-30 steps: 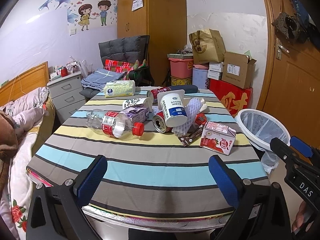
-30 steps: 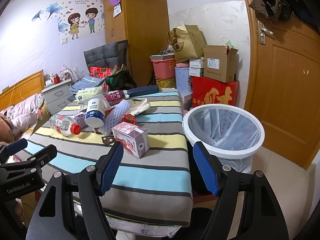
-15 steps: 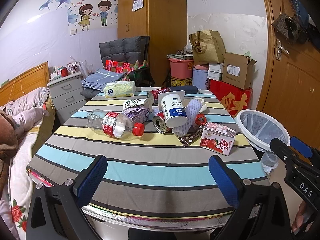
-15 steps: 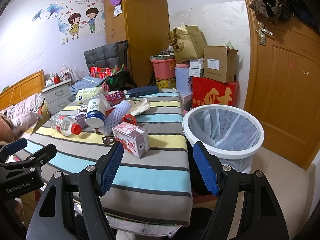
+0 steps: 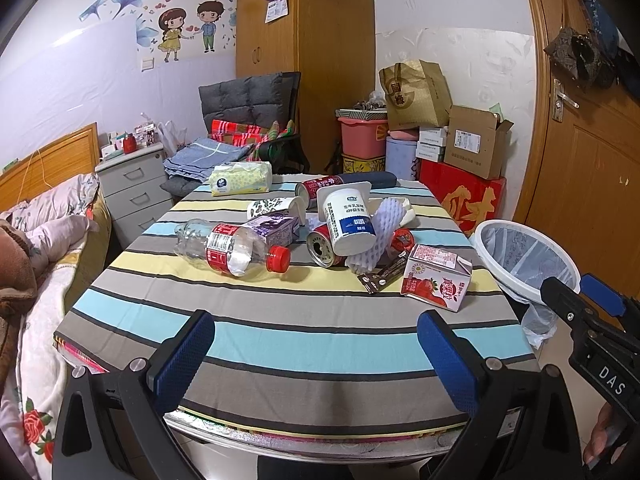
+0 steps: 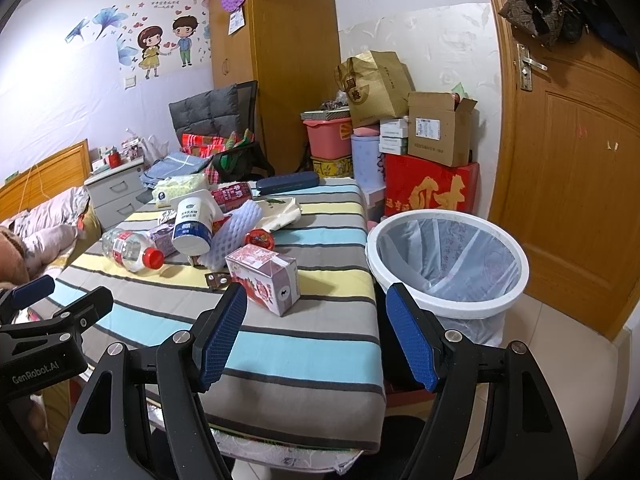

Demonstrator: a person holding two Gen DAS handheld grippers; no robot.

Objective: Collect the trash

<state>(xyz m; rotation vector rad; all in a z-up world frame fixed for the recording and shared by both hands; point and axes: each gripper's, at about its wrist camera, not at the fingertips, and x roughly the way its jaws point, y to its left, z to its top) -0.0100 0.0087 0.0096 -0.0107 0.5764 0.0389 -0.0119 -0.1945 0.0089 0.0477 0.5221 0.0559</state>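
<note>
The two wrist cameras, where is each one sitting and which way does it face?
Left wrist: behind the open left tongs at the near table edge, facing across the striped table at the trash; the right tongs' tips show far right.
Right wrist: behind the open right tongs at the table's near right corner, facing the strawberry carton and white bin; the left tongs show far left.
Shared: carton, bottle, bin.

Even indoor light fills both wrist views, bright on the white wall [image 5: 460, 52] ahead, with soft short shadows under the clutter on the striped tablecloth [image 5: 280, 336]. Focus is crisp at centre; fisheye bending curves the door [image 6: 568, 184] at right, and black vignetting rims the corners.
</note>
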